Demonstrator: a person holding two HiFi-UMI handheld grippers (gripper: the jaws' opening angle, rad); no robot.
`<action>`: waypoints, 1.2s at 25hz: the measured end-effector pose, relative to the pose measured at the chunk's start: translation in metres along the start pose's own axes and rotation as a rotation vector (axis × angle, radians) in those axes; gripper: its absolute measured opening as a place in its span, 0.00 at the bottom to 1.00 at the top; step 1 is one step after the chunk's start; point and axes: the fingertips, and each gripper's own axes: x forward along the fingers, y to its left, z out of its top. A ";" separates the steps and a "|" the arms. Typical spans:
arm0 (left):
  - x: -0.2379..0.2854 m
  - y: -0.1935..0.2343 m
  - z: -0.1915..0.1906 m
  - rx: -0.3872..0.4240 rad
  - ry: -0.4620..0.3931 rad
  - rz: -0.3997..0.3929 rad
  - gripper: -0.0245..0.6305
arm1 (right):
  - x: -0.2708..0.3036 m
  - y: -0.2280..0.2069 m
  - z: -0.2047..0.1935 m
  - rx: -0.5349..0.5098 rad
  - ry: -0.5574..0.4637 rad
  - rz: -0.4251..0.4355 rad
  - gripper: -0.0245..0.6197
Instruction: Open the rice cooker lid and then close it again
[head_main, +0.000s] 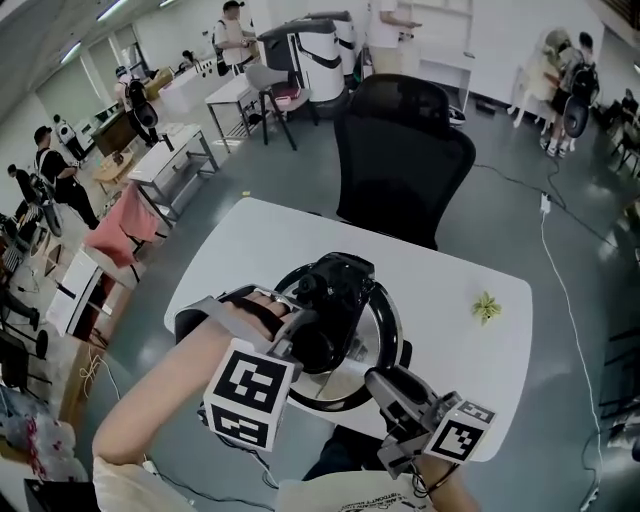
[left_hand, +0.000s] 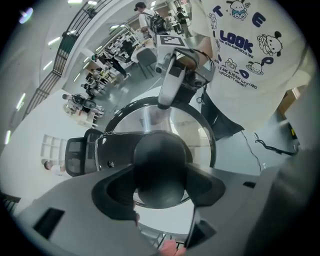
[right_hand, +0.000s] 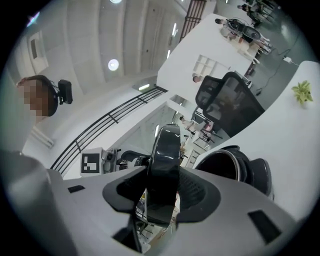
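The lid (head_main: 374, 332) is held tipped up off the rice cooker (right_hand: 231, 169) on the desk (head_main: 300, 240). Its black knob (left_hand: 161, 157) is pinched by the left tool (left_hand: 162, 186) and its rim clamped edge-on by the right tool (right_hand: 163, 194). Opening looks done, so closing is called for next: the lid must be levelled and lowered squarely onto the pot.

Glossy black-rimmed lid (left_hand: 150, 122), mirror-smooth metal face; matt white table (head_main: 290, 240)
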 end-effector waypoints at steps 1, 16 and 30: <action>0.006 0.000 0.002 0.006 -0.002 -0.021 0.48 | -0.002 -0.005 -0.001 0.020 0.000 -0.014 0.34; 0.066 -0.010 0.009 0.065 0.070 -0.230 0.48 | -0.016 -0.065 -0.023 0.276 0.020 -0.112 0.34; 0.086 -0.015 0.008 0.268 0.239 -0.327 0.48 | -0.015 -0.077 -0.050 0.419 0.056 -0.094 0.37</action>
